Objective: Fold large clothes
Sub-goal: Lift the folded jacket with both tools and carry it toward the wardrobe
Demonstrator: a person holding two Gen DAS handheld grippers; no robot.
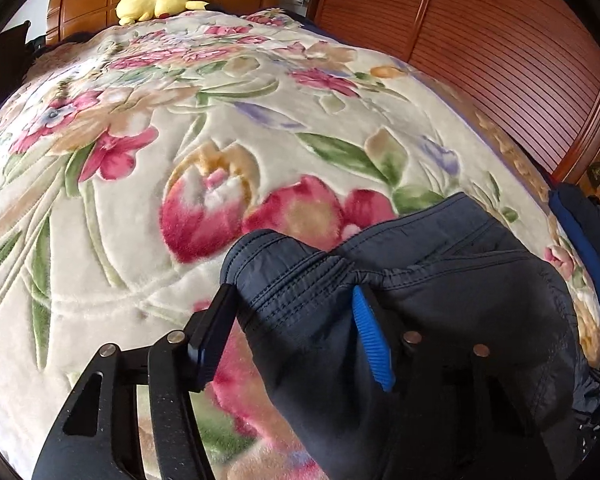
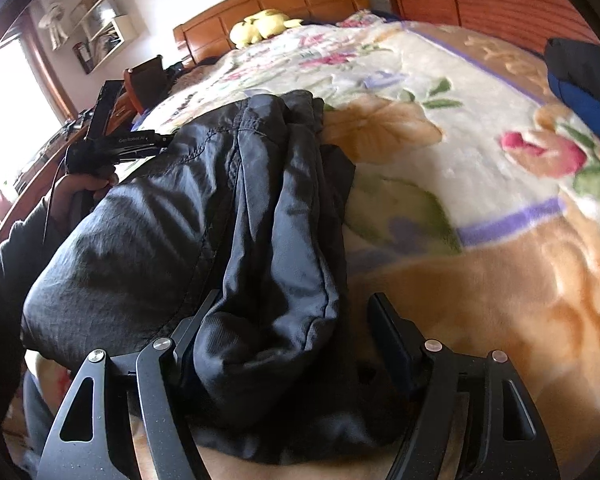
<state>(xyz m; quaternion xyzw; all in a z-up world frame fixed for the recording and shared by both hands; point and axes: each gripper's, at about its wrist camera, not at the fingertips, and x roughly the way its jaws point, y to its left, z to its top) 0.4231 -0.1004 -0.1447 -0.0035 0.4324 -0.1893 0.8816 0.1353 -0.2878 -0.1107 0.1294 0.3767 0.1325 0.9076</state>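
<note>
here the dark trousers (image 1: 420,280) lie bunched near the bed's (image 1: 100,280) foot edge, the left gripper (image 1: 292,312) clenched on their stitched hem, while the right gripper (image 2: 292,320) stands released around another fold.

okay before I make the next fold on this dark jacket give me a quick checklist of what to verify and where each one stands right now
1. Left claw has fabric between its fingers: ok, a stitched edge of the dark jacket sits there; a firm pinch, cannot tell.
2. Right claw has hold of the jacket: not ok, its fingers stand apart, with a bunched fold lying between them and a gap at the right finger.
3. Jacket spread flat: not ok, it lies bunched and creased on the floral blanket.
4. Room on the blanket ahead for folding: ok.
5. Blue and dark garment at the bed's edge clear of the jacket: ok, apart.
</note>
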